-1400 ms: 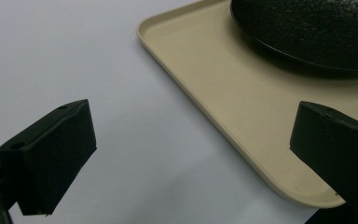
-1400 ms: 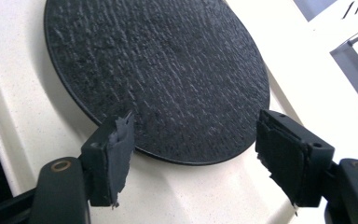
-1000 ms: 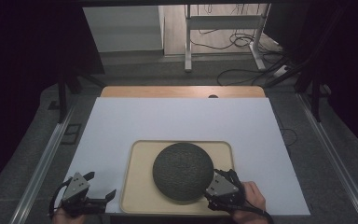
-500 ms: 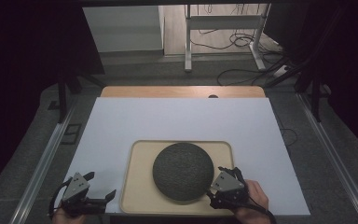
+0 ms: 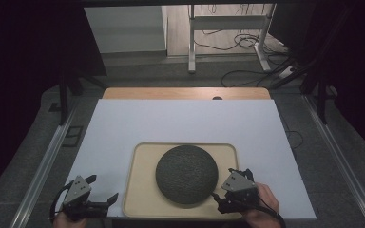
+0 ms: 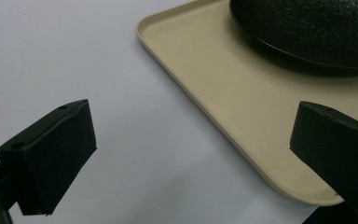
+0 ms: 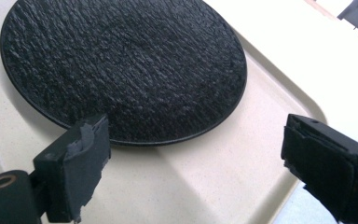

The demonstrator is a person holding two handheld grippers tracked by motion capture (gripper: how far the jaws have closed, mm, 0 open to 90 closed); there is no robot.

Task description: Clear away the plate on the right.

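A dark, textured round plate (image 5: 186, 174) lies on a beige tray (image 5: 142, 190) near the table's front edge. My left gripper (image 5: 102, 188) is open at the tray's front left corner, low over the white table. In the left gripper view, my left gripper (image 6: 191, 154) straddles the tray (image 6: 242, 93) rim, and the plate (image 6: 307, 28) is farther ahead. My right gripper (image 5: 224, 183) is open at the tray's front right. In the right gripper view, my right gripper (image 7: 200, 163) has one jaw over the plate (image 7: 121, 65) edge and the other over the tray (image 7: 205, 186) rim. Nothing is held.
The tray rests on a white sheet (image 5: 171, 123) covering the table, with a wooden strip (image 5: 185, 92) at the far edge. Metal rails (image 5: 43, 166) run along both sides. Cables (image 5: 247, 42) and a stand's legs lie on the floor beyond.
My right gripper has shifted slightly at the tray's front right corner. The left gripper, tray and plate have not moved.
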